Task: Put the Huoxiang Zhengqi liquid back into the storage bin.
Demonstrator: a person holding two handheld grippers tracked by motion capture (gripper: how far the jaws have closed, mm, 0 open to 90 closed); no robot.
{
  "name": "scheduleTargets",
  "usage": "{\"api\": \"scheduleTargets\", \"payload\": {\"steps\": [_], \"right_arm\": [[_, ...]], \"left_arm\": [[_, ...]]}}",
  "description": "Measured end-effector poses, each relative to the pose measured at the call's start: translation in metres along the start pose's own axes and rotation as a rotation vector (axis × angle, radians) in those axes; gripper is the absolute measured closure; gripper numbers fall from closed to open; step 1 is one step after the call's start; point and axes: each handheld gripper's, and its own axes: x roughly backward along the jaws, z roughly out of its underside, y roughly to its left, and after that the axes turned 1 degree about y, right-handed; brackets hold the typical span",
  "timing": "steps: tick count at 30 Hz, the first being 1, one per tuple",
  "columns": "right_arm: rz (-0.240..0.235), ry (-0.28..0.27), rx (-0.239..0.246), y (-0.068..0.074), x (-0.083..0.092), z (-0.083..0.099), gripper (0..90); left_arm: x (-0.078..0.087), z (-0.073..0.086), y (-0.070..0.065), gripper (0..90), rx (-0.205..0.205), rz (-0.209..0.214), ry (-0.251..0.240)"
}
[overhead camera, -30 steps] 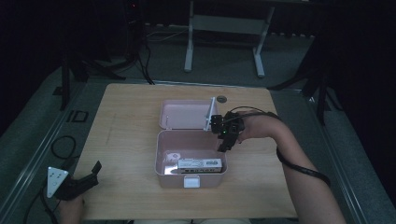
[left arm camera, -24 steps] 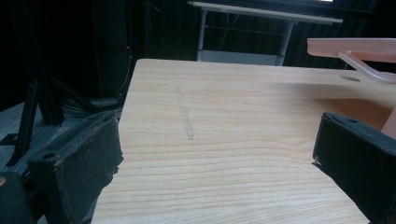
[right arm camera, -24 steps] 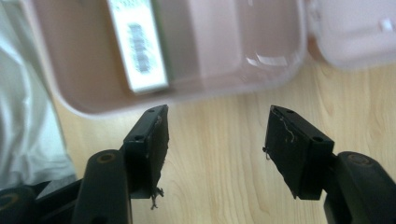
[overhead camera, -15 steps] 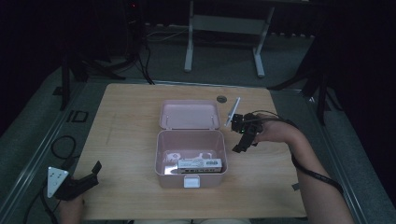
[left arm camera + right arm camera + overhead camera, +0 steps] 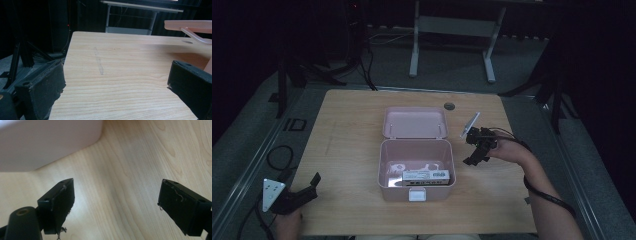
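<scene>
While both tongs gape empty, the pink box lies just left of the right tongs.

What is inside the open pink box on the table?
Inside the pink box lies a flat white packet with dark print, beside some small pale items. Whatever lies under them is covered.
</scene>
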Motion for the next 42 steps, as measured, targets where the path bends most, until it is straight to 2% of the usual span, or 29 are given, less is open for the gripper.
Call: {"api": "scheduleTargets", "payload": {"steps": [3, 4, 8, 12, 17, 24, 33, 37, 42], "right_arm": [[0.022, -0.029, -0.013, -0.002, -0.009, 0.008, 13.4], [0.045, -0.040, -0.021, -0.002, -0.013, 0.012, 13.4], [0.076, -0.049, -0.047, -0.003, -0.027, 0.023, 13.5], [0.054, -0.038, -0.061, -0.002, -0.041, 0.033, 13.5], [0.035, -0.073, -0.102, -0.002, -0.049, 0.046, 13.6], [0.064, -0.186, -0.195, -0.005, -0.053, 0.068, 13.8], [0.090, -0.267, -0.274, -0.005, -0.067, 0.097, 13.8], [0.129, -0.338, -0.330, -0.004, -0.068, 0.111, 13.6], [0.205, -0.424, -0.423, -0.004, -0.069, 0.130, 13.6]], "left_arm": [[0.000, 0.000, 0.000, 1.0, 0.000, 0.000, -0.001], [0.000, 0.000, 0.000, 1.0, 0.000, 0.000, -0.002], [0.000, 0.000, 0.000, 1.0, -0.001, 0.000, 0.001], [0.000, 0.000, 0.000, 1.0, -0.001, -0.001, -0.001], [0.000, 0.000, 0.000, 1.0, -0.001, -0.001, -0.002], [0.000, 0.000, 0.000, 1.0, -0.001, -0.001, -0.003], [0.000, 0.000, 0.000, 1.0, 0.000, -0.002, -0.002], [0.000, 0.000, 0.000, 1.0, 0.001, -0.002, -0.002], [0.000, 0.000, 0.000, 1.0, 0.001, -0.002, -0.002]]}}
